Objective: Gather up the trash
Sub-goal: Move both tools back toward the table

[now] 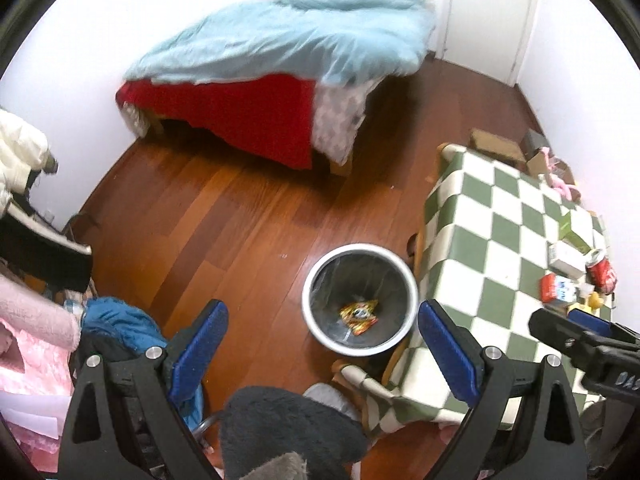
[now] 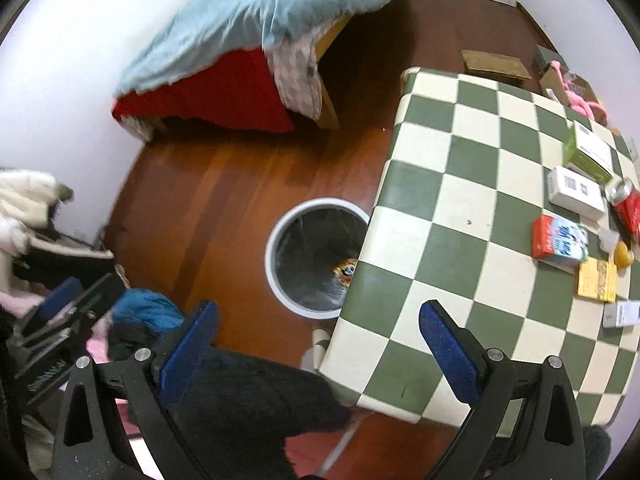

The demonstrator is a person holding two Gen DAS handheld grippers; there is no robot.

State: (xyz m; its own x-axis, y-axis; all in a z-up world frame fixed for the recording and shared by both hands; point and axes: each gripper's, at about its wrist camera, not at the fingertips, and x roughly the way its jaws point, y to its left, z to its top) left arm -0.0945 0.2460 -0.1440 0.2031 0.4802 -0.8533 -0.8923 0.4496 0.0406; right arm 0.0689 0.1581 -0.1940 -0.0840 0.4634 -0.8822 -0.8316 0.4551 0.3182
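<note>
A white-rimmed trash bin (image 1: pixel 359 299) with a black liner stands on the wood floor beside the checkered table (image 1: pixel 500 240); an orange snack wrapper (image 1: pixel 359 314) lies inside. My left gripper (image 1: pixel 322 344) is open and empty, above and just short of the bin. My right gripper (image 2: pixel 318 344) is open and empty over the table's near corner (image 2: pixel 440 280); the bin (image 2: pixel 312 256) is partly hidden by the table edge. On the table's right lie a red can (image 2: pixel 626 206), a red-and-blue carton (image 2: pixel 558 238), a white box (image 2: pixel 576 192), a green box (image 2: pixel 590 152) and a yellow packet (image 2: pixel 598 280).
A bed (image 1: pixel 288 64) with blue duvet and red sheet stands at the far wall. Piled clothes (image 1: pixel 36 300) fill the left side. Cardboard boxes (image 2: pixel 496 62) and pink items (image 2: pixel 580 100) sit behind the table. A white door (image 1: pixel 488 8) is at the back right.
</note>
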